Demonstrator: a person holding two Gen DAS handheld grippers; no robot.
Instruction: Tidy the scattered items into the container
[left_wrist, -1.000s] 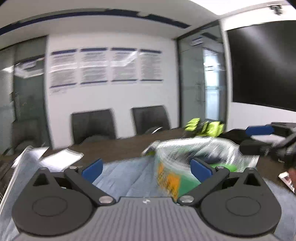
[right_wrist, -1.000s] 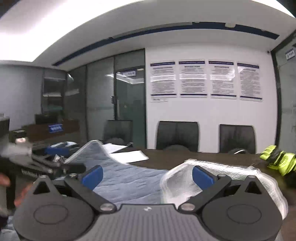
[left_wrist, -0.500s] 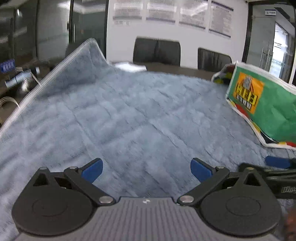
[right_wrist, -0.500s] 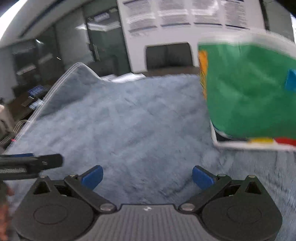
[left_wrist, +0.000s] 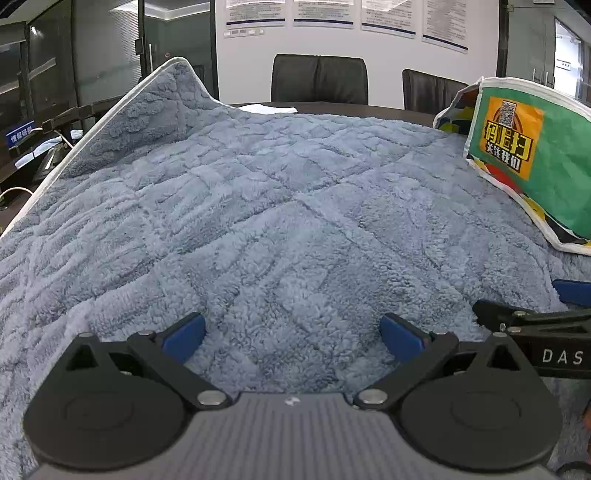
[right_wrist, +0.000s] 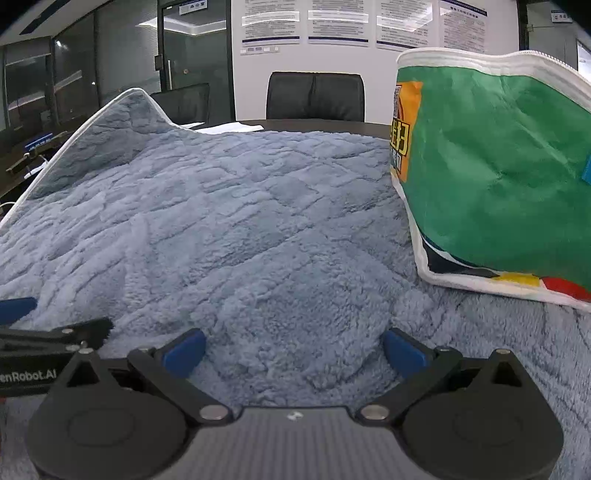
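1. Left tongs (left_wrist: 291, 334) hanging wide open, nothing between the blue pads, low over a blue fleece blanket (left_wrist: 258, 221).
2. Right tongs (right_wrist: 293, 345) likewise spread wide, empty, just beside the left ones.
3. Green zip bag (right_wrist: 491, 184) (the container) sitting on the blanket, ahead & to the right.
4. Scattered items not showing in either view.
5. Black chairs (left_wrist: 319, 79) standing behind.

Fleece blanket (left_wrist: 280, 206): pale grey-blue, quilted in a diamond grid, white piped edge.
Woven zip bag (right_wrist: 491, 177): green panel, white trim, orange patch with black and yellow characters, red, yellow and black shapes along the base.
Left gripper (left_wrist: 293, 334): black body, blue pads.
Right gripper (right_wrist: 293, 345): black body, blue pads.
Office chairs (left_wrist: 319, 79): black.
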